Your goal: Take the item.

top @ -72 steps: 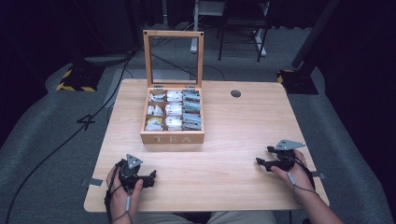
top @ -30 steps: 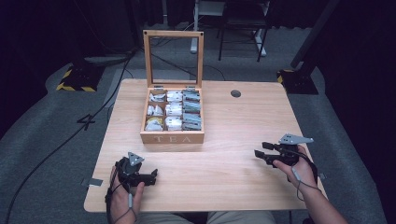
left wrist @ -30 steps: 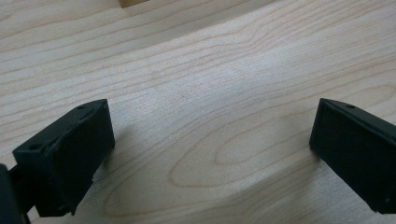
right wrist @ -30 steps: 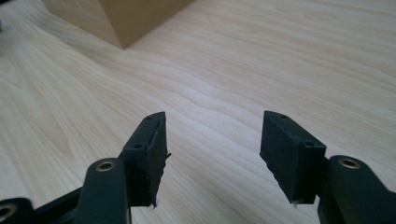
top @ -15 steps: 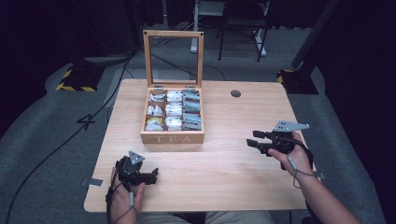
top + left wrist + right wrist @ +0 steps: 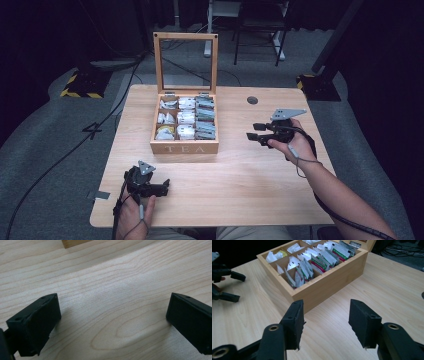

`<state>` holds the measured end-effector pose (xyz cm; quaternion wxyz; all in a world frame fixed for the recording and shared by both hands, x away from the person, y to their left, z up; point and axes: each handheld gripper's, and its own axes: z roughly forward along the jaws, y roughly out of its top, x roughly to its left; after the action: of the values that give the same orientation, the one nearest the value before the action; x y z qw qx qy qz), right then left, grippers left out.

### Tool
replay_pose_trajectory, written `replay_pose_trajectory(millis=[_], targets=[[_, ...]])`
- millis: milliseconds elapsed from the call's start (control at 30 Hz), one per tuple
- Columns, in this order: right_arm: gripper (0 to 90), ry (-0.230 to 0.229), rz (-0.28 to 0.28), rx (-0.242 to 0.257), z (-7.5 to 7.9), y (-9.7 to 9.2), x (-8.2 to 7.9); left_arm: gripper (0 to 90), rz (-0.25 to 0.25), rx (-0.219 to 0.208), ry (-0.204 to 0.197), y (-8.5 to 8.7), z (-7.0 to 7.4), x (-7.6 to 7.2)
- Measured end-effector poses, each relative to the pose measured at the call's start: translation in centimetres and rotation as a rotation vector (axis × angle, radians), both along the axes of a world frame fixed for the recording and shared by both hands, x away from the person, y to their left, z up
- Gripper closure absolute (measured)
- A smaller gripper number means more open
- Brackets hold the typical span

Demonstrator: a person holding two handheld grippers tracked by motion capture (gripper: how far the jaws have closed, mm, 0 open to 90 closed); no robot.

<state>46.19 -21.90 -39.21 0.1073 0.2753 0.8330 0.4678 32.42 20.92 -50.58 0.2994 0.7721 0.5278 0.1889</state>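
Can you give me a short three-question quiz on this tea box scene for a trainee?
1. True or false: the lid of the tea box stands open.
2. Which gripper is nearer the tea box? A) the left gripper B) the right gripper C) both are equally near
3. Fill in the missing word: between the jaws of the right gripper there is ______.

Key:
1. True. The lid stands upright behind the compartments of tea bags.
2. B. It is raised beside the box's right side, while the left gripper sits near the table's front edge.
3. Nothing. The jaws are apart and point toward the box.
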Motion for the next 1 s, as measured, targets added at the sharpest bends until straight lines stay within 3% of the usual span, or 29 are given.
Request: replay_pose_trajectory(millis=[167,533,600,1000], targets=[[46.8,-0.013,0.018,0.008,0.6,1.2,0.7,0.1,0.002,-0.001,-0.002,0.0,0.0,0.0],[48.3,0.021,0.042,0.032,1.6,4.5,2.7,0.1,0.003,0.002,-0.005,0.0,0.0,0.1],[50.5,0.024,0.068,0.007,1.8,5.5,3.2,0.1,0.005,-0.003,-0.001,0.0,0.0,0.1],[52.1,0.038,0.108,-0.016,1.4,9.8,5.1,0.1,0.001,-0.002,0.002,0.0,0.0,0.1]])
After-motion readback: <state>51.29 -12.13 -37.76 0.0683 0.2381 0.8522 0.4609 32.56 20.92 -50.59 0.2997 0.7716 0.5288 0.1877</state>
